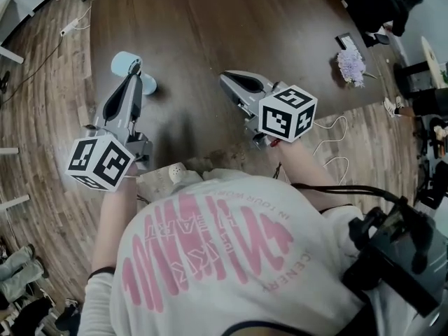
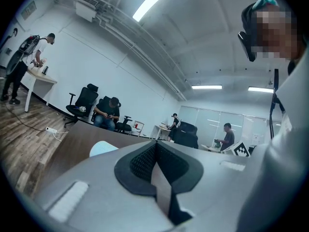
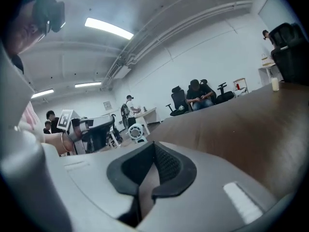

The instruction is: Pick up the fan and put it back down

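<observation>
The fan is small and light blue and stands on the dark brown table at the left. My left gripper points at it, and its tips overlap the fan from above in the head view. In the left gripper view the left gripper is shut with nothing between the pads, and the fan lies just left of the jaws. My right gripper hovers over the middle of the table, away from the fan. In its own view the right gripper is shut and empty, with the fan far off to the left.
A bunch of purple flowers and a dark flat object lie at the table's far right. A white cable trails over the floor on the right. A small white object sits at the near table edge. People sit on office chairs beyond the table.
</observation>
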A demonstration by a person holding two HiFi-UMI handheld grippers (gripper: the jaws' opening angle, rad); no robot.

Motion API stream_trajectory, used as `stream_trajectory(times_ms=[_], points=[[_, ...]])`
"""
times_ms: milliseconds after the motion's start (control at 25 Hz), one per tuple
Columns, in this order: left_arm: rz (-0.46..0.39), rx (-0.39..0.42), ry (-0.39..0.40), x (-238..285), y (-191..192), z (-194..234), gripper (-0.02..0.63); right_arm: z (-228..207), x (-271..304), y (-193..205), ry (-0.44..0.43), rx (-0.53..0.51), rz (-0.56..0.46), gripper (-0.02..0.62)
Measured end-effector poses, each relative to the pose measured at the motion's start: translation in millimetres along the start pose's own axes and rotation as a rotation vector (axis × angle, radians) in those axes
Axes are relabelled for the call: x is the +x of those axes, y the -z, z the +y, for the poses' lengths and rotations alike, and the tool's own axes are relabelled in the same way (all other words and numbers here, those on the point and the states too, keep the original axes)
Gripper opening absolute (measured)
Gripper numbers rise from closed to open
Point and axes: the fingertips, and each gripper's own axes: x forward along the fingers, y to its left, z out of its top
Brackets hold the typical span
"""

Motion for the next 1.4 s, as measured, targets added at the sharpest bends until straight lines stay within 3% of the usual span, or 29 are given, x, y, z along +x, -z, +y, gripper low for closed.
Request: stream_trajectory(times_ms=[720,1400], points=[[0.004,-0.015,-0.112,-49,73,-78,0.018,-5,-80,47,-0.075,0.028,0.050,0.005],[0.027,-0.024,-0.114,-56,97,-103,0.017,-7,-95,57,-0.078,0.033,0.039,0.003]])
